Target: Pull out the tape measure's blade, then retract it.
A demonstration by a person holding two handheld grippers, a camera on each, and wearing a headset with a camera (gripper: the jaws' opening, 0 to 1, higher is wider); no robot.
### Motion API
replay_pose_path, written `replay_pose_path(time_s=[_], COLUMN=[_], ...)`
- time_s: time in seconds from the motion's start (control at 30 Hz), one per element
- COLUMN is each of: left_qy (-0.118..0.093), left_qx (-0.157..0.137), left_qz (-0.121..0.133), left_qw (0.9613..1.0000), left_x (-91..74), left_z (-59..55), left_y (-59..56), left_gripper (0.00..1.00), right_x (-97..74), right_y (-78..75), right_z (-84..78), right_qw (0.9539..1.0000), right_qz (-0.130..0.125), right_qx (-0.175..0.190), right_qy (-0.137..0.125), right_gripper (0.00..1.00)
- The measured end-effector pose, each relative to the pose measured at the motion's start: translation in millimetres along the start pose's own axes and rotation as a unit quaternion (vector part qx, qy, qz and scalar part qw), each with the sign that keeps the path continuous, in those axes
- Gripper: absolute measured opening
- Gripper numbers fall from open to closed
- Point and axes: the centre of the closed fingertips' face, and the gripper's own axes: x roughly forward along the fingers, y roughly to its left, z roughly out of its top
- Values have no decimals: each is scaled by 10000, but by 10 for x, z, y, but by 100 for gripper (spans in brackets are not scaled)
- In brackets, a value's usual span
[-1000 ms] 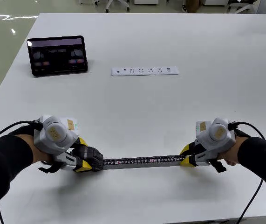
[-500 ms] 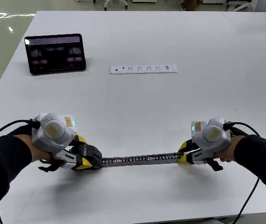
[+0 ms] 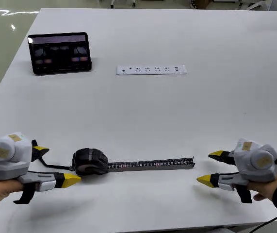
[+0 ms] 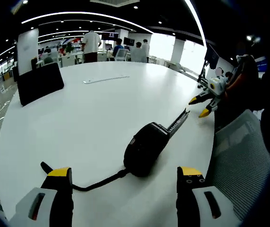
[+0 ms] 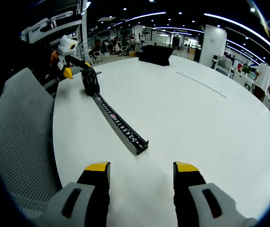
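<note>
Both sets of my fingers (image 3: 69, 180) are spread wide, gripping nothing. Left gripper (image 3: 59, 163) sits just behind the tape measure (image 3: 89, 161), right gripper (image 3: 208, 167) just past the blade (image 3: 150, 165) tip. It lies pulled out along the surface (image 3: 177, 111), probably locked; retracting's left.

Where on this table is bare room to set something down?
Bare: the middle between the white power strip and the black tape measure with its blade; also the far right. Crowded: the near edge, left gripper to right gripper.
</note>
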Motion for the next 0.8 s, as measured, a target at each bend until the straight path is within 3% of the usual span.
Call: replay_pose_path(time_s=[0.07, 0.13, 0.17, 0.23, 0.3, 0.47, 0.6, 0.8], left_qy=[-250, -292, -296, -332, -333, -468, -568, -640], left_qx=[-52, -19, -43, -162, -196, -181, -251, -115], left_qz=[219, 528, 567, 508, 555, 710, 791, 828], left_qw=[9994, 9982, 9979, 9980, 9977, 9962, 9949, 9944], left_x=[-87, -184, -218, -311, -409, -579, -639, -690], left_z=[-8, -63, -85, -122, -161, -123, -78, -18], left_y=[26, 80, 72, 18, 22, 60, 112, 118], left_gripper=[99, 100, 100, 100, 99, 100, 100, 100], right_x=[-136, -261, -319, -509, -684, -993, -1105, -1085], right_y=[-39, -28, -13, 40, 77, 67, 113, 92], right_z=[-31, -87, -100, -35, -92, -255, -304, -258], right_qw=[9995, 9992, 9990, 9977, 9977, 9966, 9956, 9953], right_qz=[-264, -361, -384, -453, -536, -753, -868, -940], right_qx=[128, 168, 179, 352, 292, 315, 335, 232], right_qy=[-79, -103, -110, -369, -286, -130, -52, -70], right_gripper=[52, 56, 57, 57, 60, 66, 76, 86])
